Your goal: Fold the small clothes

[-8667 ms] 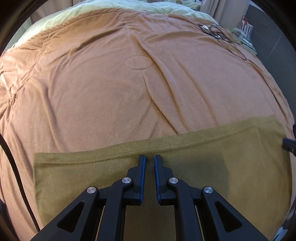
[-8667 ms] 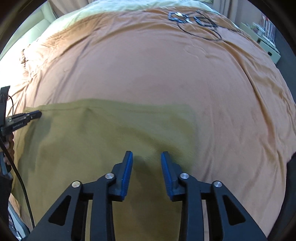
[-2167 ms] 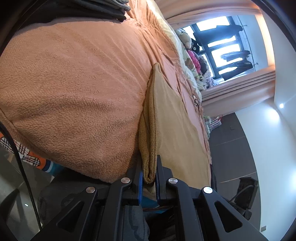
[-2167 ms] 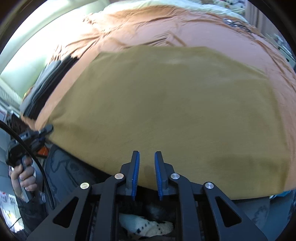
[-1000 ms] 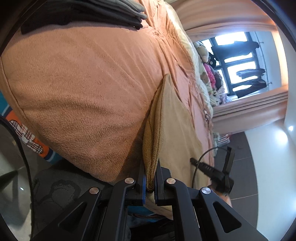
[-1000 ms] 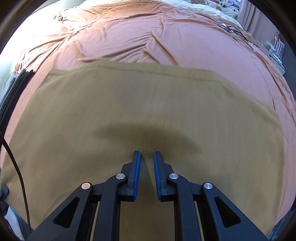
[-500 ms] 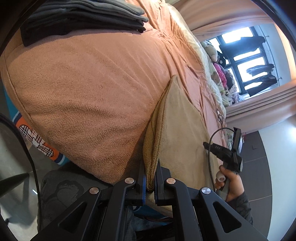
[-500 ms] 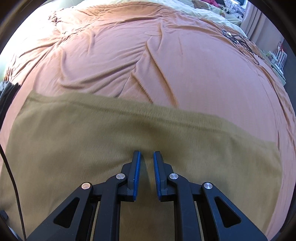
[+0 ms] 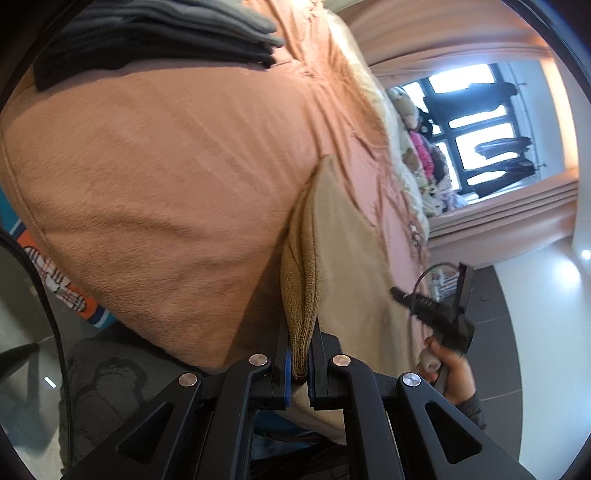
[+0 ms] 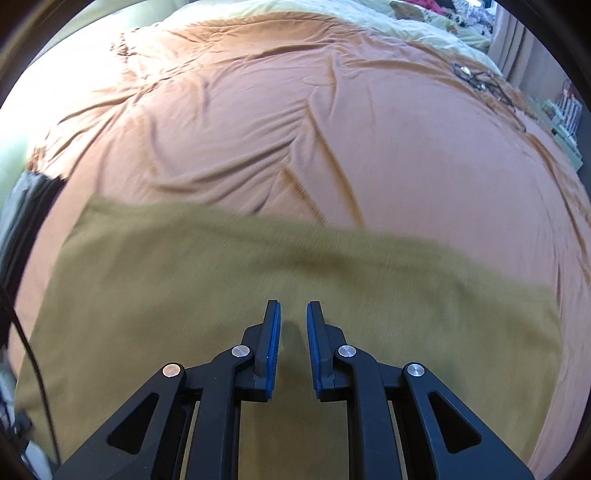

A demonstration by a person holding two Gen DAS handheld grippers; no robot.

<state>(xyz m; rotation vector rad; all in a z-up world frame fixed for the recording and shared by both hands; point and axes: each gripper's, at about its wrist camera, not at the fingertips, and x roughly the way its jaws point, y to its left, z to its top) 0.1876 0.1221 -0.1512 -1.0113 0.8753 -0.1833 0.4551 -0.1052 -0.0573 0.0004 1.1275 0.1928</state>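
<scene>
Left gripper point(image 9: 300, 363) is clamped on the mustard cloth point(image 9: 301, 295) edge; right gripper point(image 10: 293, 345), narrowly parted and empty, is seen only at 3 o'clock there.

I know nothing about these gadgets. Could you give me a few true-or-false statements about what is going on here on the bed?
1. The left gripper is clamped on an edge of the mustard-coloured cloth. True.
2. The right gripper has cloth pinched between its blue pads. False: a narrow gap shows between them with nothing in it, and it hangs over the cloth.
3. The cloth lies on an orange bedspread. True.
4. A stack of folded dark clothes sits on the bed. True.
5. The cloth is rolled into a tight ball. False: it lies spread out flat and wide.
</scene>
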